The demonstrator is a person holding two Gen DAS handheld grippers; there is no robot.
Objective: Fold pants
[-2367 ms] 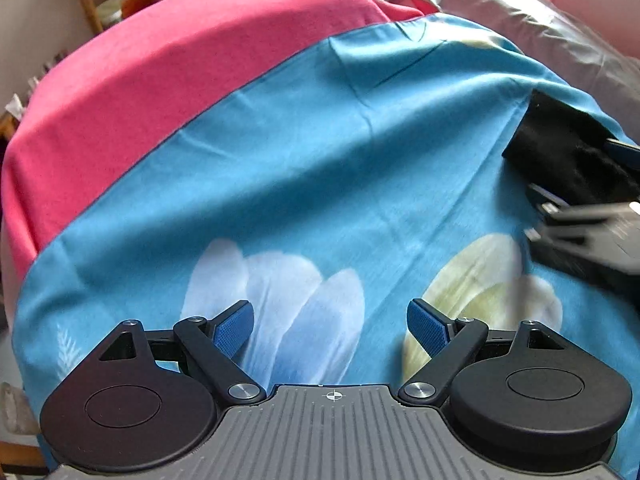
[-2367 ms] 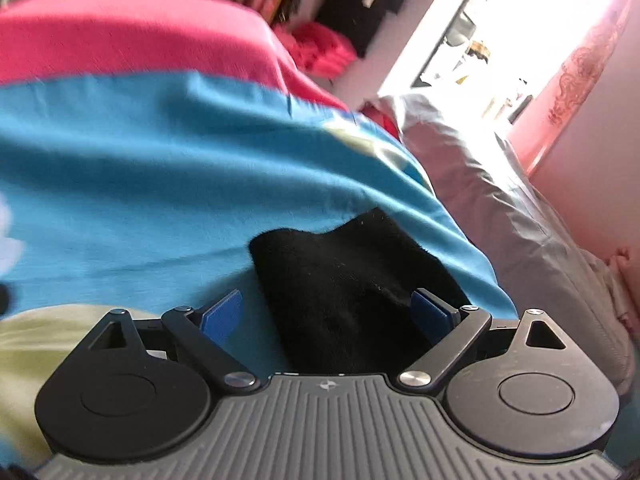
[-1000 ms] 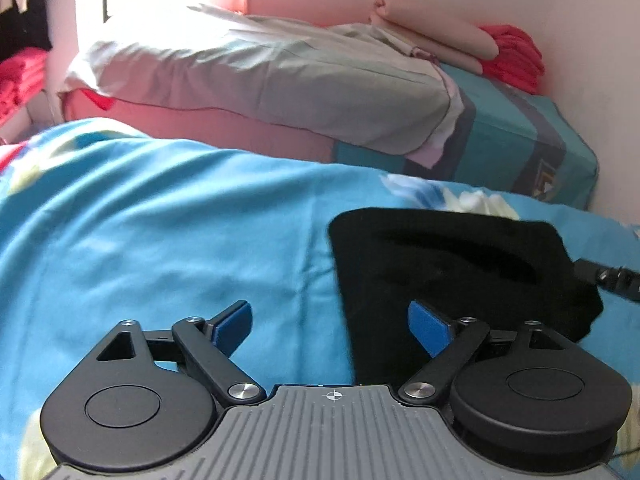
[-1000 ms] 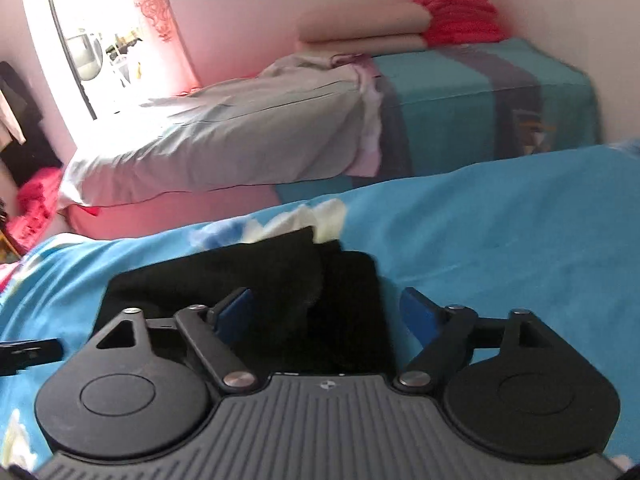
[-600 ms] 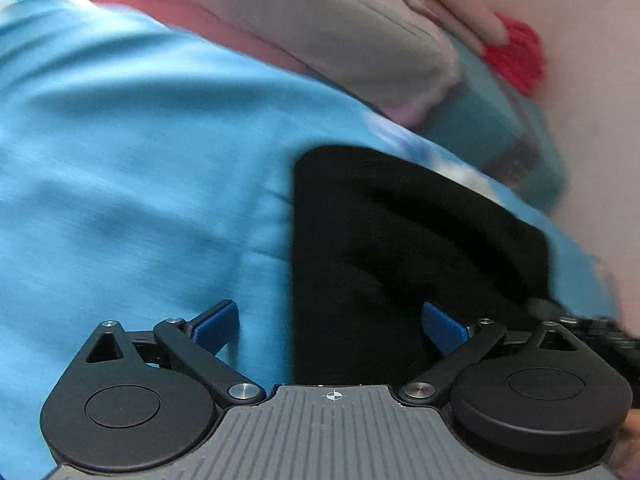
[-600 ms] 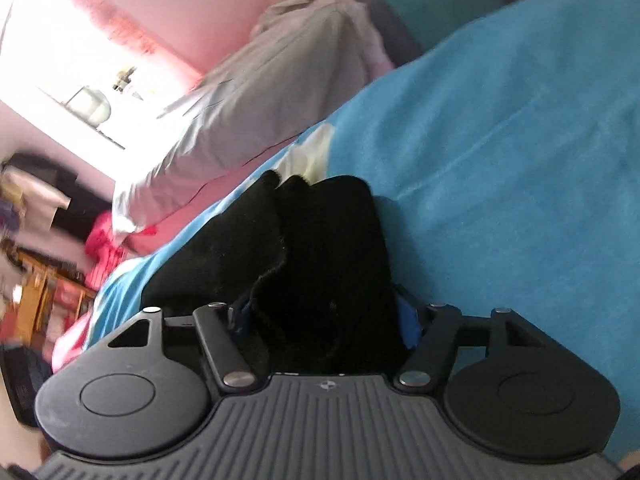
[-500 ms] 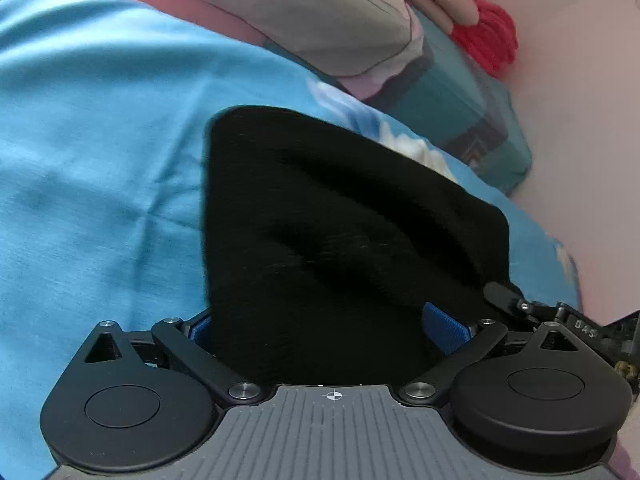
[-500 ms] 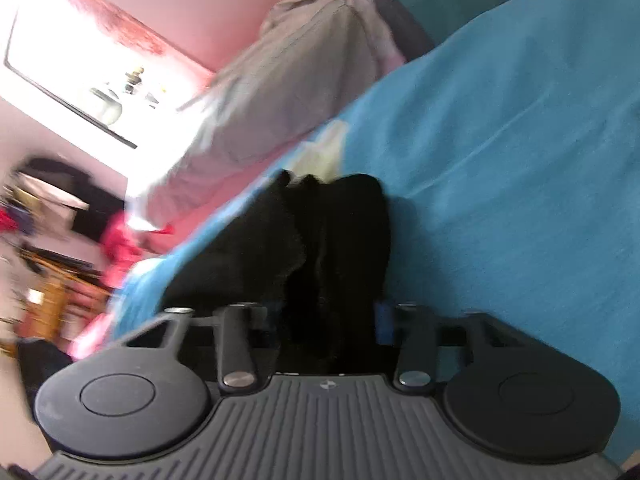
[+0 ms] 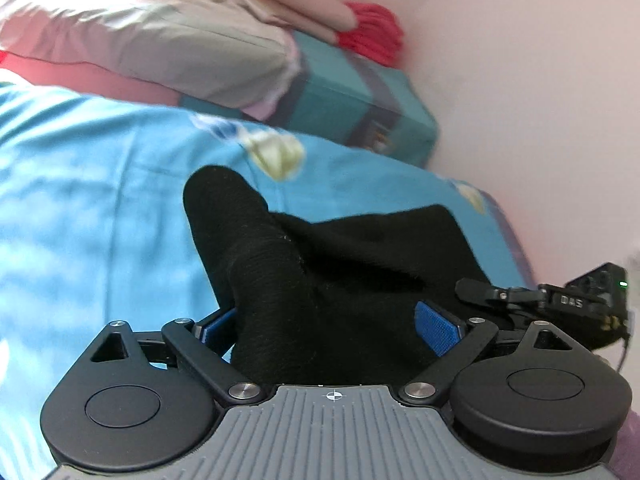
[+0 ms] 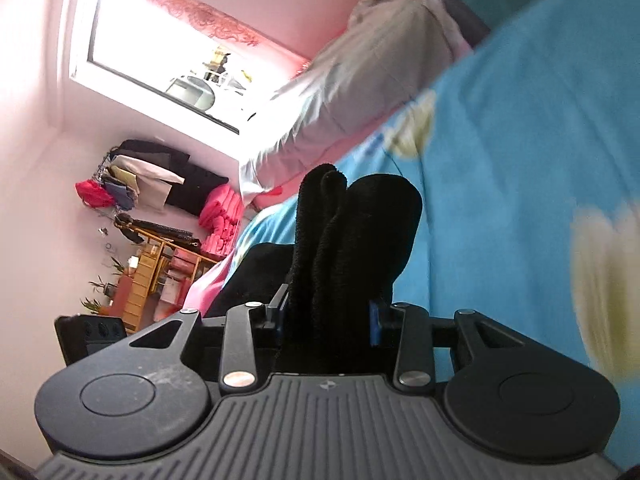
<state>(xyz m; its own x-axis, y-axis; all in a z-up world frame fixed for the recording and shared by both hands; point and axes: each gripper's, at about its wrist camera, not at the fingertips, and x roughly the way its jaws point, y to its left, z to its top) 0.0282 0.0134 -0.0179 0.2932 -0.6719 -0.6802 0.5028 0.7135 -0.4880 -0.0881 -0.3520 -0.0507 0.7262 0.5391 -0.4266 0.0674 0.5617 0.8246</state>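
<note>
Right gripper (image 10: 326,322) pinches the soft, limp black pants (image 10: 352,240) at a bunched edge; left gripper (image 9: 328,322) spread around them.

Blown-out window (image 10: 160,52) glare, motion blur, fisheye-bent edges.

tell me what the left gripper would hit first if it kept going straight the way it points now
Most likely the black pants: the bunched fabric already sits between the left gripper's fingers and fills the line ahead. Beyond that comes the blue bedsheet, though depth is hard to judge.
</note>
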